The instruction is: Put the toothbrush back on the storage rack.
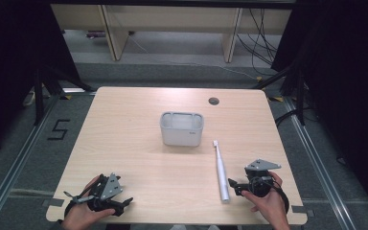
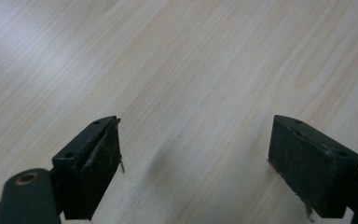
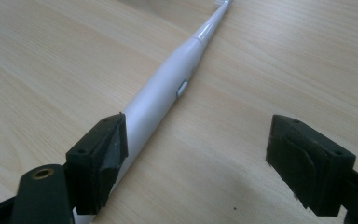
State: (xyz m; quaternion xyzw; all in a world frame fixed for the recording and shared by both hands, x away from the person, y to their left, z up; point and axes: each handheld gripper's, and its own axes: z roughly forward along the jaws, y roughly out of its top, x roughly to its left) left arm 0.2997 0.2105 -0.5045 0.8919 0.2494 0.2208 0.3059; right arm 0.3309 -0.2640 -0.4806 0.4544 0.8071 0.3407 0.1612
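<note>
Right gripper (image 1: 236, 185) spread wide, gripping nothing, jaws low over the table (image 1: 124, 134), one jaw just beside the handle of the white toothbrush (image 1: 220, 170). Toothbrush flat on the wood, brush end toward the grey holder (image 1: 181, 128) mid-table. Left gripper (image 1: 124, 203) likewise spread, bare wood between its jaws, near the front left corner.

Bare table (image 1: 139, 158) lies open ahead of my left gripper (image 2: 193, 154), nothing between its jaws. My right gripper (image 3: 193, 158) stands wide, the toothbrush (image 3: 161, 95) seemingly touching its left jaw. The grey caddy (image 1: 181, 128) blocks mid-table, with free wood on both sides.
</note>
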